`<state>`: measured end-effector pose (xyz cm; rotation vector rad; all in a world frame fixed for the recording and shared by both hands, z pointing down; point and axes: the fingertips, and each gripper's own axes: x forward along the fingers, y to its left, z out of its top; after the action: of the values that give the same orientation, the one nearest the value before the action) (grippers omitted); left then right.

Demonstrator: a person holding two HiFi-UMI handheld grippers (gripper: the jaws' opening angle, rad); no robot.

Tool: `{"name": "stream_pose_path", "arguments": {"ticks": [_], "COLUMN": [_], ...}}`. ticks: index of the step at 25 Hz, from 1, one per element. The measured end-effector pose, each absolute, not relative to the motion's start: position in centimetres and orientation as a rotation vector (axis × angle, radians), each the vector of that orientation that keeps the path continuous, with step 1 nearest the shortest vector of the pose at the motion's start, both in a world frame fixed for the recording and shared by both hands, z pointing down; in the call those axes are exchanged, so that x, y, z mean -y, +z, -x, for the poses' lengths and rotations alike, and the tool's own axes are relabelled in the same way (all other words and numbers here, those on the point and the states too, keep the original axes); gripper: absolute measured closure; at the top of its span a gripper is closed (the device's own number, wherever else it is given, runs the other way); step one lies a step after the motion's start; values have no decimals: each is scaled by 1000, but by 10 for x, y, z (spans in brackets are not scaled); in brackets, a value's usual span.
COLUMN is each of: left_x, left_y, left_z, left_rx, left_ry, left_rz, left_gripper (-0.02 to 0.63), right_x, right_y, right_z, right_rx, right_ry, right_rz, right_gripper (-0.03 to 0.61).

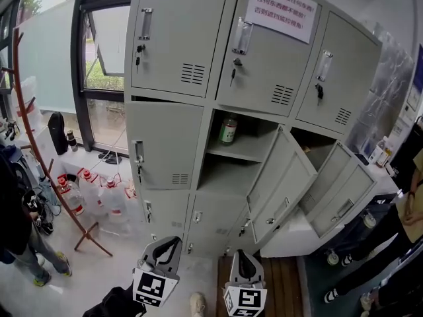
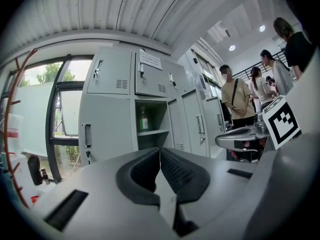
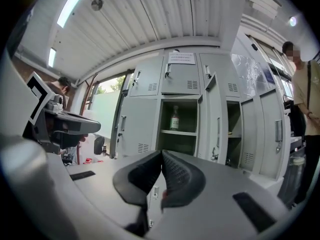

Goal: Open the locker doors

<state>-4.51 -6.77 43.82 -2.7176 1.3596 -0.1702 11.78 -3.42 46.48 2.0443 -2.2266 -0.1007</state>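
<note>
Nearest, the left hand-held gripper (image 1: 166, 246) and right hand-held gripper (image 1: 242, 255) hang low over a pale floor (image 1: 99, 276), each with its jaws pressed together on nothing. Beyond them the grey lockers (image 1: 178, 137) stand upright against a window (image 1: 99, 65). Two middle-row doors (image 1: 281, 183) are swung out toward the right, their long sides vertical, and a green bottle (image 1: 228, 129) stands on a shelf inside. Water jugs (image 1: 92, 193) and a red rack (image 1: 36, 144) sit left of the lockers.

White paper notice (image 1: 280, 8) at one o'clock, taped to the top-middle locker door (image 1: 264, 65): three lines of red Chinese characters, too blurred to read. The label on the green bottle (image 1: 228, 129) is also illegible.
</note>
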Motion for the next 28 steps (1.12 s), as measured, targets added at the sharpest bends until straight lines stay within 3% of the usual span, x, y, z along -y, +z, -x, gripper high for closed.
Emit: {"name": "stream_pose_path", "arguments": {"ticks": [28], "left_x": [180], "left_y": [428], "left_z": [148], "left_rx": [-2150], "left_ry": [-251], "left_rz": [2218], "left_gripper": [589], "right_x": [234], "right_y": [438], "right_z": [19], "right_rx": [2876], "right_ry": [-143], "right_rz": [-1260], "right_gripper": [563]}}
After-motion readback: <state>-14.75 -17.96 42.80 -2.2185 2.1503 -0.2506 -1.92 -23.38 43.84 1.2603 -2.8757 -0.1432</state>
